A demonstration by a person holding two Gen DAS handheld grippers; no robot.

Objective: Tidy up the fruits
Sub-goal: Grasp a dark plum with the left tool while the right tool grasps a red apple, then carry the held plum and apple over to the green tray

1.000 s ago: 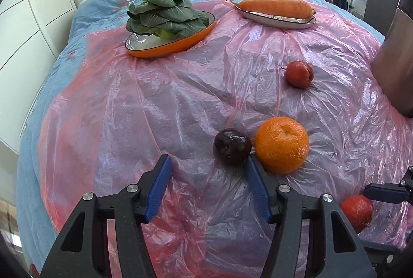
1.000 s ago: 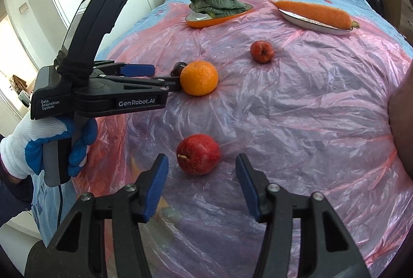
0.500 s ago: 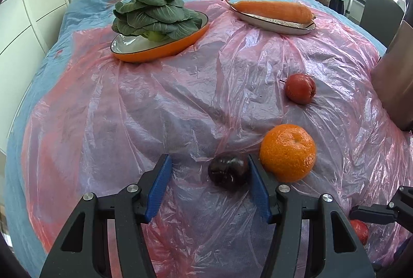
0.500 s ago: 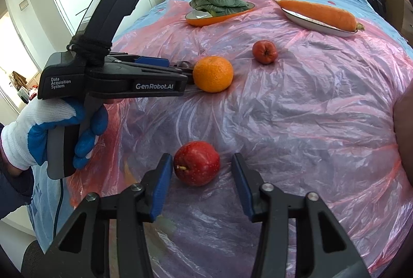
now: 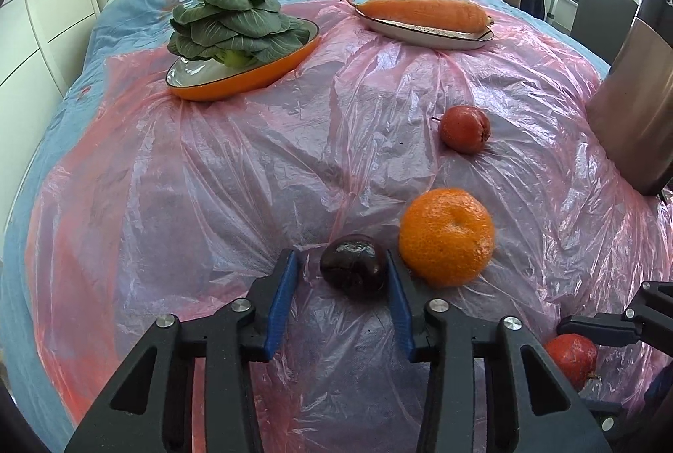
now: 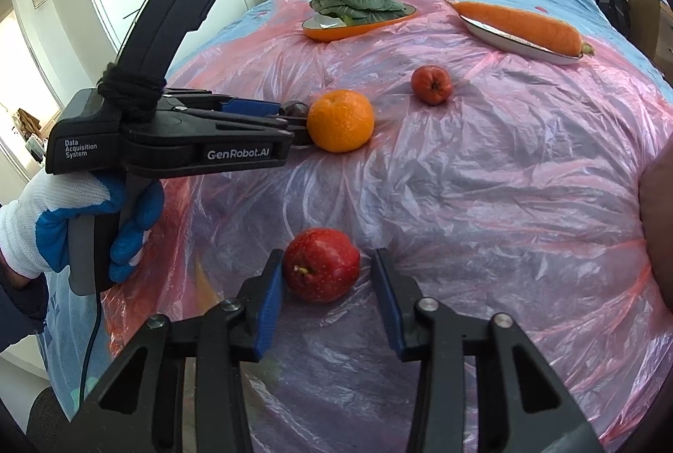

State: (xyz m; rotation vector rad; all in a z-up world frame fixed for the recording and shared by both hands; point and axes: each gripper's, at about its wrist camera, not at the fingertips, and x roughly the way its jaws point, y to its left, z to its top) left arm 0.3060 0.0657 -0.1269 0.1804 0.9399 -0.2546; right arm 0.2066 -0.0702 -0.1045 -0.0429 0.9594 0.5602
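Left gripper [image 5: 341, 276]: its jaws are parted but narrower than half a second ago, and they have moved forward so that the dark fruit [image 5: 353, 267] now sits between the two blue pads, off-centre. The right pad looks to be touching or nearly touching the fruit; a gap remains on the left pad's side. Nothing is gripped yet.
Dark fruit: rests on the pink plastic sheet [image 5: 218, 175] covering the bed, inside the left jaws.
Orange [image 5: 446, 236]: just outside the left gripper's right jaw, close beside the dark fruit; whether the two fruits touch I cannot tell.
Small red fruit [image 5: 465, 128]: well ahead of the left jaws and to their right, untouched.
Right gripper [image 6: 323, 284]: jaws parted but drawn in since a second ago, now straddling the red apple [image 6: 321, 270]. The left pad is at the apple's skin or just off it; the right pad stands clear.
Red apple: on the sheet, between the right jaws, stem toward the camera.
Meaning for the task: both grippers have gone from approach to bracketing a fruit each, so I judge the two grasps about to close; neither fruit is lifted.
Risk: the off-centre fruits may roll on the slick sheet when squeezed, and the left gripper's right jaw could nudge the orange.
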